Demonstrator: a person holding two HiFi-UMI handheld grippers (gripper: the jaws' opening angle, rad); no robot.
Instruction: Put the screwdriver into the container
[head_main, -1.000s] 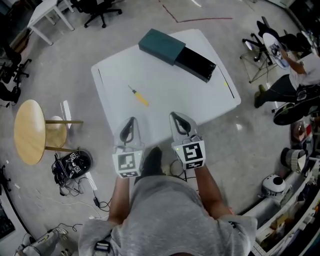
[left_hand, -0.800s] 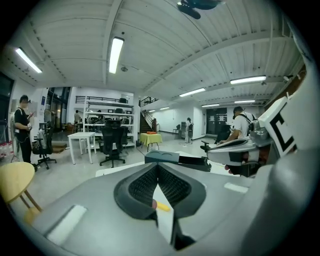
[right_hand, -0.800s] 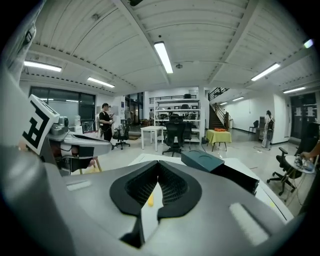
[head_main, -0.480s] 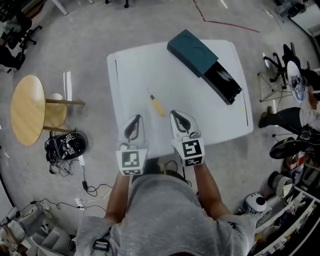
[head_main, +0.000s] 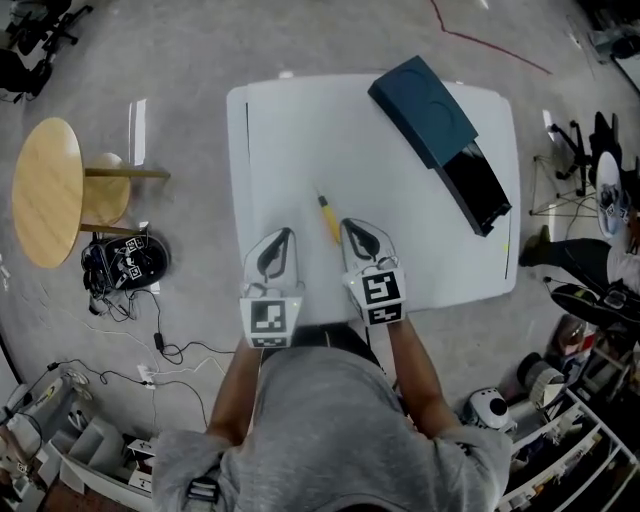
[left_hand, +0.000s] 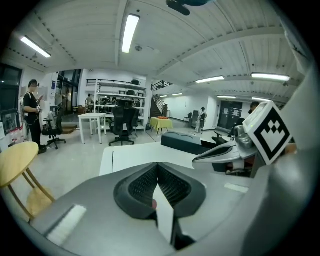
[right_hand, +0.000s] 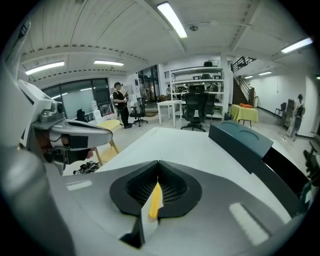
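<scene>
Head view: we hold left tongs (head_main: 280, 240) and right tongs (head_main: 353, 232) over table's (head_main: 300, 130) near edge. Screwdriver (head_main: 328, 218) lies between them. Box (head_main: 425, 95) sits at far right corner.
Left gripper view: jaws together, empty.
Right gripper view: jaws together, gripping nothing; we see screwdriver just beyond.

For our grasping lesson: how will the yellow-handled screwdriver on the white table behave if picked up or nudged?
The screwdriver looks rigid and slim, so probably light. It lies flat on the smooth table, so it may roll if nudged.
</scene>
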